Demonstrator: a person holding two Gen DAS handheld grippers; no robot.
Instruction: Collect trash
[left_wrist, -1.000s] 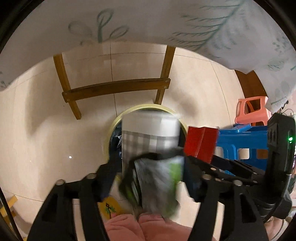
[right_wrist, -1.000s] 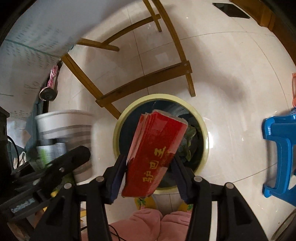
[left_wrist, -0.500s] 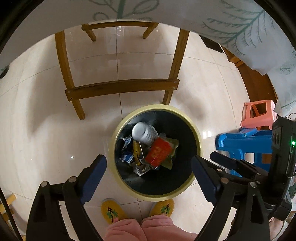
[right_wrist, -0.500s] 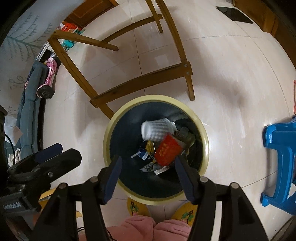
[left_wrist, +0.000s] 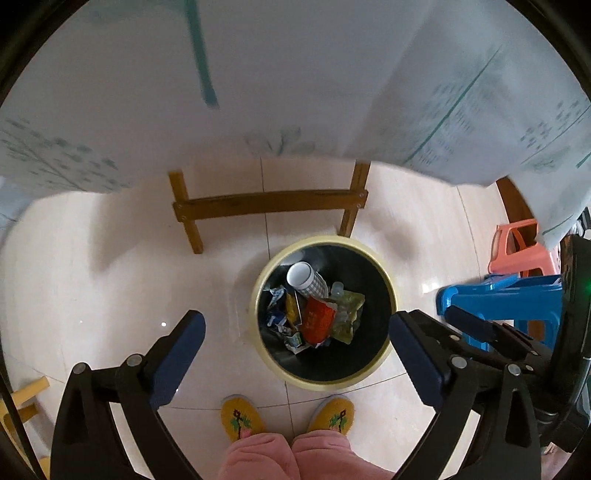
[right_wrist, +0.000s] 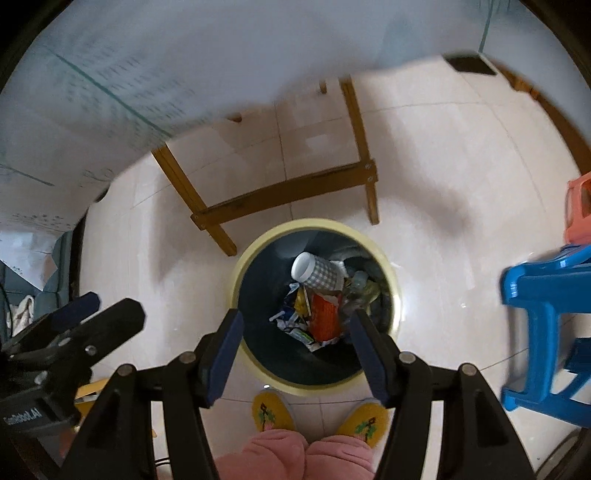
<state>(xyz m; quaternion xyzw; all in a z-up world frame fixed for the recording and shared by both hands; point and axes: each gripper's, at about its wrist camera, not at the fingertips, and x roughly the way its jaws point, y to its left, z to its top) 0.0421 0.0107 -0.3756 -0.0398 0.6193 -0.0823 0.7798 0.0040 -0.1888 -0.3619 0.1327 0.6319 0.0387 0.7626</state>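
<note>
A round bin with a yellow rim (left_wrist: 384, 280) (right_wrist: 258, 247) stands on the tiled floor right below both grippers. Inside lie a white checked paper cup (left_wrist: 306, 280) (right_wrist: 317, 273), a red packet (left_wrist: 317, 319) (right_wrist: 325, 317) and several crumpled wrappers. High above the bin, my left gripper (left_wrist: 297, 334) holds nothing and its jaws are still opening wide. The right gripper (right_wrist: 295, 325) is open and empty too, and hangs over the bin's near side. In the right wrist view the left gripper (right_wrist: 81, 325) shows at the left edge.
A wooden table frame (left_wrist: 269, 203) (right_wrist: 288, 188) stands just behind the bin, with a white patterned tablecloth (left_wrist: 258, 74) hanging above. A blue stool (left_wrist: 498, 295) (right_wrist: 546, 314) and an orange stool (left_wrist: 517, 247) stand to the right. A person's yellow slippers (left_wrist: 240, 417) and pink trouser legs (left_wrist: 288, 458) are below.
The cup and wrapper left the left gripper and the red packet left the right one; all now lie in the bin. Both grippers opened and rose, so the bin looks smaller.
</note>
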